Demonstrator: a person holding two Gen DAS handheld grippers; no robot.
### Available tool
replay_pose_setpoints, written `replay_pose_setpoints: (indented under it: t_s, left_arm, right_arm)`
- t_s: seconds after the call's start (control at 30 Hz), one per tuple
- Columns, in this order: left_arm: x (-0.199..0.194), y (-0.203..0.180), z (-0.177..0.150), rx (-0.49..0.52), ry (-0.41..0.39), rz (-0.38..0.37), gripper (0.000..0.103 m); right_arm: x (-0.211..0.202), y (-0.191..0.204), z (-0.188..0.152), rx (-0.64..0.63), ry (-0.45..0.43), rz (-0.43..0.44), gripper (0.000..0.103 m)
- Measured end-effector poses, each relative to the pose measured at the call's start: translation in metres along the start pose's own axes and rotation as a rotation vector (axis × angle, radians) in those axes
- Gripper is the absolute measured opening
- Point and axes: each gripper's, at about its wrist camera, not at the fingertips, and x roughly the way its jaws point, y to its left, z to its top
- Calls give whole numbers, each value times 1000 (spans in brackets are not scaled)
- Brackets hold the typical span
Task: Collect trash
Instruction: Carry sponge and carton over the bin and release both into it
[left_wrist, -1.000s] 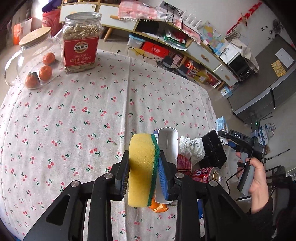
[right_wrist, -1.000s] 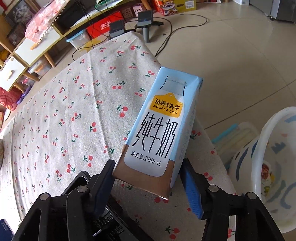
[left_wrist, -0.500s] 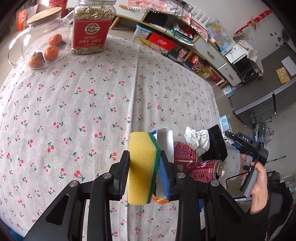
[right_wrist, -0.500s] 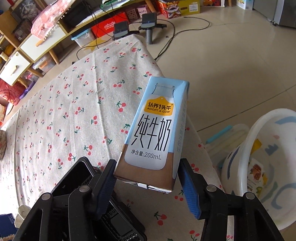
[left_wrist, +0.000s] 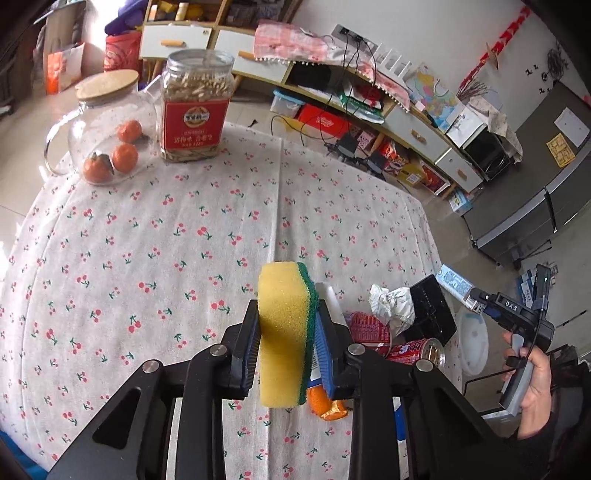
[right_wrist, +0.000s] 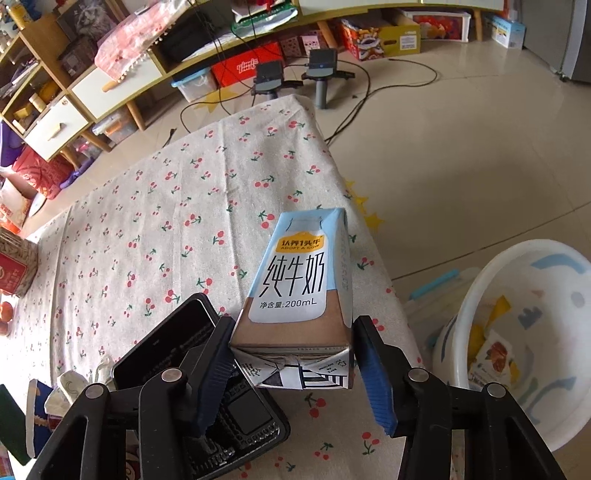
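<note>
The right gripper (right_wrist: 295, 365) is clamping the milk carton (right_wrist: 301, 284) at its folded bottom end, holding it just beside the white bin (right_wrist: 517, 354), over the worktop (right_wrist: 155, 229) edge. The carton is looking light and stiff-walled, yet crushable; gripping across its flat sides is suiting it. The left gripper (left_wrist: 286, 354) is squeezing a soft sponge (left_wrist: 284, 332). Compared with a second ago, the carton is sitting lower and flatter, with more of the bin showing.

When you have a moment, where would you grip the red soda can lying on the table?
Grip the red soda can across its round body, probably from above: it lies on its side, open end facing the table edge, crowded by a crumpled paper and a black tray.
</note>
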Motion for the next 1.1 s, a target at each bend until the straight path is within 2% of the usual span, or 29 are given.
replay_pose_setpoints:
  t_s: [0.2,0.43,0.8,0.97,1.1]
  left_arm:
    - [-18,-34,10,26,-64,-67,28]
    - [0,-119,2,143,-18,-156,28]
    - [61,-289,-39,378,104,-275,28]
    - [101,-345,-62,432,170,-332,28]
    - [134,-382,-77,460,196,-340,28]
  right_arm:
    - [-30,-27,-3,19,-39,16,55]
    - [-68,-72,-11,45,-87,4,55]
    - [-113,-174,-35,179,-131,-54,55]
    - [-126,-209,-45,225,-145,-97,55]
    - [-130,-233,-53,250,-134,-109,55]
